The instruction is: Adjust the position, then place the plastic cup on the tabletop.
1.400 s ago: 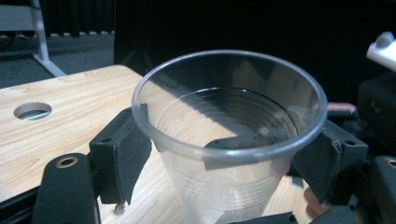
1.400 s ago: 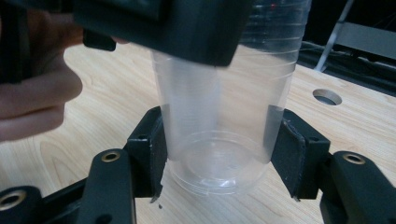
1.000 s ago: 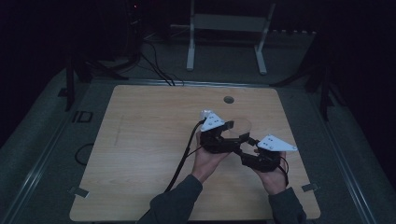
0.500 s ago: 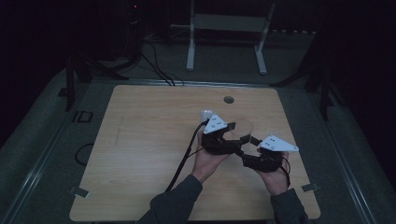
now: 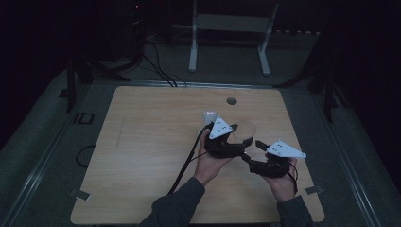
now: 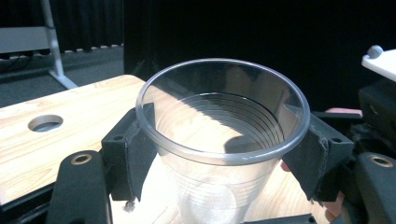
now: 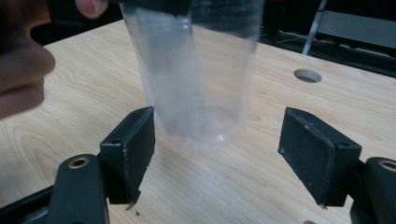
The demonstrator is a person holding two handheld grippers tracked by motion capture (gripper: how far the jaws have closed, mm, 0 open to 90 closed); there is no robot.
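The wooden tabletop lies beneath both claws, pale, smooth-grained and flat, with a round hole cut beyond them. Between the pads of the left claw a clear plastic cup is gripped just under its rolled rim, upright and lifted off the wood. The cup is thin-walled, tapered and ringed with fine ribs, so it is judged easy to crush or deform if the pads are pressed harder, and slippery enough to slide down through them if they are eased.

The jaws of the right claw have just been opening and stand wide apart, with the cup's base hanging beyond them, touched by neither pad. A sideways knock from one of those hard black jaws could be enough to tilt the light cup or twist it out of the left claw's hold. A small frayed thread hangs from the left claw's left pad and could snag.
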